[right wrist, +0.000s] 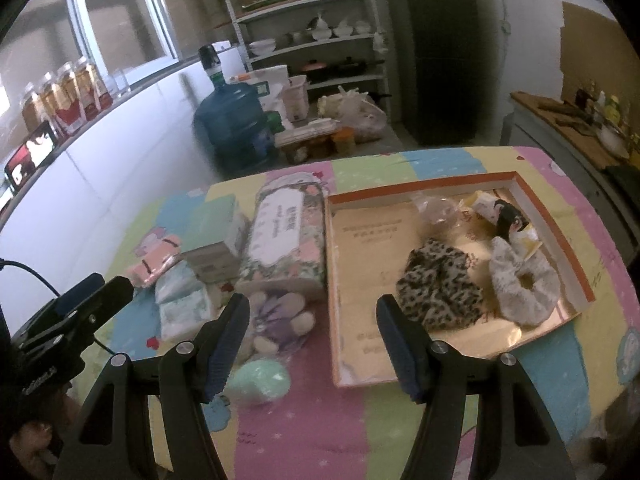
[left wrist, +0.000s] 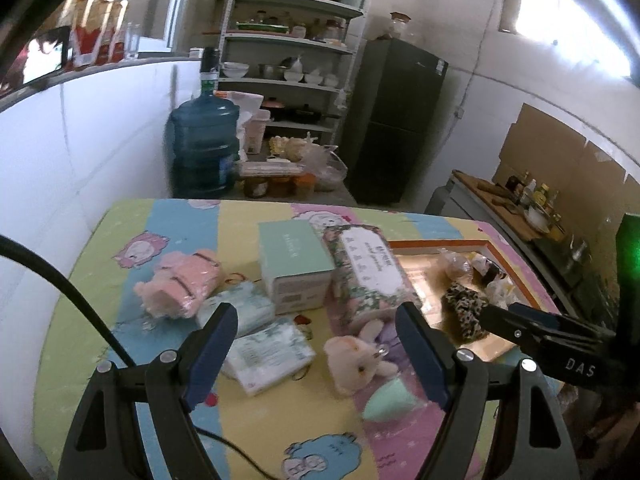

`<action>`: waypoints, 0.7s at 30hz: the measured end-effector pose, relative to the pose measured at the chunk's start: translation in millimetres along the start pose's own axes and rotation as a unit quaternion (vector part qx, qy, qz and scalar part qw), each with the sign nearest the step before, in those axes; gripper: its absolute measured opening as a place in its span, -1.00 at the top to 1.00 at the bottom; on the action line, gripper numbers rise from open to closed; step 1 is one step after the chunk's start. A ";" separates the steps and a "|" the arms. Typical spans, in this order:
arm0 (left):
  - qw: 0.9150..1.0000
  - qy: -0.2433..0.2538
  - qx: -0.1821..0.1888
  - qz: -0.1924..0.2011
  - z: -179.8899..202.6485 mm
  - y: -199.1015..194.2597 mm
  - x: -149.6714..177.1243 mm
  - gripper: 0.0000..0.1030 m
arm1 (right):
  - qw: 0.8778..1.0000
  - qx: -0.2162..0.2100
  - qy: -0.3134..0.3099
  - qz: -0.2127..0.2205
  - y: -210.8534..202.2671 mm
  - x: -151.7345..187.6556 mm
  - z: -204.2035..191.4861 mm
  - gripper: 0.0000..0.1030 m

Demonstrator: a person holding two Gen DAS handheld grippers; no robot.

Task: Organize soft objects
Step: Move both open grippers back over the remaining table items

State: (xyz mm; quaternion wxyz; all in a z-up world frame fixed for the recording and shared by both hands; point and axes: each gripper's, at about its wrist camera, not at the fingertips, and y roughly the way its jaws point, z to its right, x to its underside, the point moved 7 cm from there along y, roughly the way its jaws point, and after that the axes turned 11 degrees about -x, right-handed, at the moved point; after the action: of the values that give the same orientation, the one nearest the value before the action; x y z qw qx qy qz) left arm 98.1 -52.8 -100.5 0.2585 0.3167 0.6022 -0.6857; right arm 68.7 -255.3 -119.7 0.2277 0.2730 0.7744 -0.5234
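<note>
Tray [right wrist: 560, 216] near surface's [right wrist: 304, 432] right edge, holding leopard scrunchie [right wrist: 438, 284], pale scrunchie [right wrist: 524, 280], wrapped bits. Left gripper [left wrist: 316, 344] and right gripper [right wrist: 312, 336] both agape, empty.

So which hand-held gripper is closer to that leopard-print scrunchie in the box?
The right hand-held gripper: the leopard-print scrunchie lies just beyond its right finger. The left hand-held gripper hovers over the plush bunny, outside the box.

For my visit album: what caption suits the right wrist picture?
Open right claw poised above an orange-rimmed box holding a leopard scrunchie.
</note>
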 end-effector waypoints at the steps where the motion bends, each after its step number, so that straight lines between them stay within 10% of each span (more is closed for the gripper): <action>1: 1.000 -0.004 -0.002 0.000 -6.5 -2.1 2.3 -0.58 | 1.000 0.000 -0.001 0.000 0.2 1.9 -3.8 -0.31; 21: 0.997 -0.046 -0.052 -0.018 -103.7 -19.0 37.3 -0.58 | 0.998 -0.004 0.001 -0.061 51.5 60.8 -47.1 -0.32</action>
State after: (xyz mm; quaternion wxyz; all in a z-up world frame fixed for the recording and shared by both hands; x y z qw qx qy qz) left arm 72.1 53.6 -123.4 0.2899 0.2603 0.6303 -0.6715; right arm 54.3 -184.5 -177.4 0.1962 0.2249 0.7920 -0.5325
